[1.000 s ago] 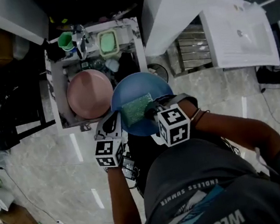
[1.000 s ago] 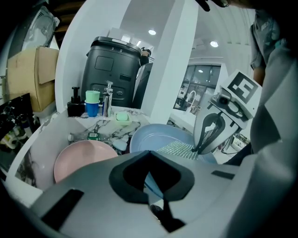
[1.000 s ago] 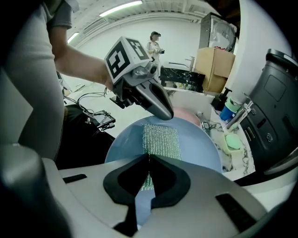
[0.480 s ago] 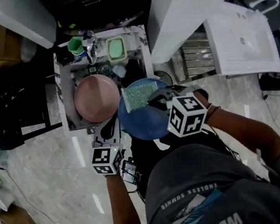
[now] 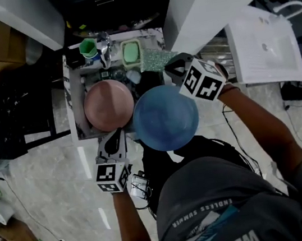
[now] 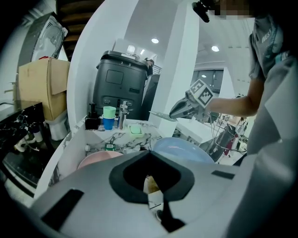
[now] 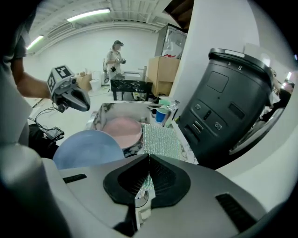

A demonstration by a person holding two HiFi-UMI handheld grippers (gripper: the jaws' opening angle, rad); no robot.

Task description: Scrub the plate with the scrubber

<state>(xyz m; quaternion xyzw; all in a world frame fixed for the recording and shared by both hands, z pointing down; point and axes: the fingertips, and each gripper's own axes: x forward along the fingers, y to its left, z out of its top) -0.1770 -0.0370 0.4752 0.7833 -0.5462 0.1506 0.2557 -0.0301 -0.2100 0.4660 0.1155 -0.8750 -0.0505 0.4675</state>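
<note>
Though apart: one scrubber (image 5: 155, 59), one blue plate (image 5: 166, 117), one pink plate (image 5: 108, 105).

Grey printed T-shirt (image 5: 222, 208); left gripper (image 5: 118, 132) and right gripper (image 5: 170, 67) bear marker cubes (image 5: 113, 176).

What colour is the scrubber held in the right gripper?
Sparkly silver-green scrubber, clamped in the right gripper; the right gripper view shows it best.
</note>
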